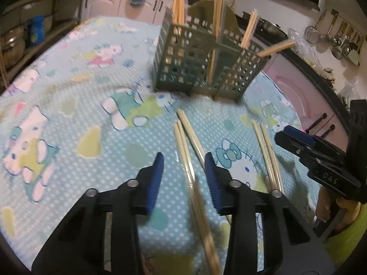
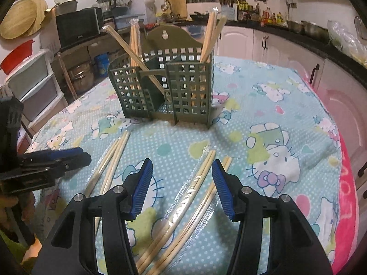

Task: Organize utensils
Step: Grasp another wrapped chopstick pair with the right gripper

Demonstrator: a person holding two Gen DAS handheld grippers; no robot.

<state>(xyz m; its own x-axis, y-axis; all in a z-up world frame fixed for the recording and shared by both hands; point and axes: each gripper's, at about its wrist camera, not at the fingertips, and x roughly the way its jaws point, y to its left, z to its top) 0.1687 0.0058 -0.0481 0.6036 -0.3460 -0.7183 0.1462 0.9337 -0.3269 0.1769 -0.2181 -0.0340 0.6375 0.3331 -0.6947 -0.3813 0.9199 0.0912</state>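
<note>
A green slotted utensil holder (image 1: 195, 61) (image 2: 165, 84) stands upright on the table with several wrapped chopstick pairs standing in it. More wrapped chopstick pairs lie flat on the cloth. My left gripper (image 1: 184, 165) is open just above one pair (image 1: 185, 153), which runs between its fingers; another pair (image 1: 267, 153) lies to its right. My right gripper (image 2: 182, 169) is open over two pairs (image 2: 195, 188) lying between its fingers. A third pair (image 2: 110, 162) lies to its left. The right gripper also shows at the right of the left wrist view (image 1: 298, 144), and the left gripper at the left of the right wrist view (image 2: 75, 155).
The table carries a light blue cartoon-print cloth (image 1: 68, 114) (image 2: 275, 114). A pink edge (image 2: 348, 183) runs along its right side. Kitchen counters, cabinets and hanging ladles (image 1: 339, 39) surround the table. A microwave (image 2: 78, 26) and storage drawers (image 2: 34, 84) stand beyond the left side.
</note>
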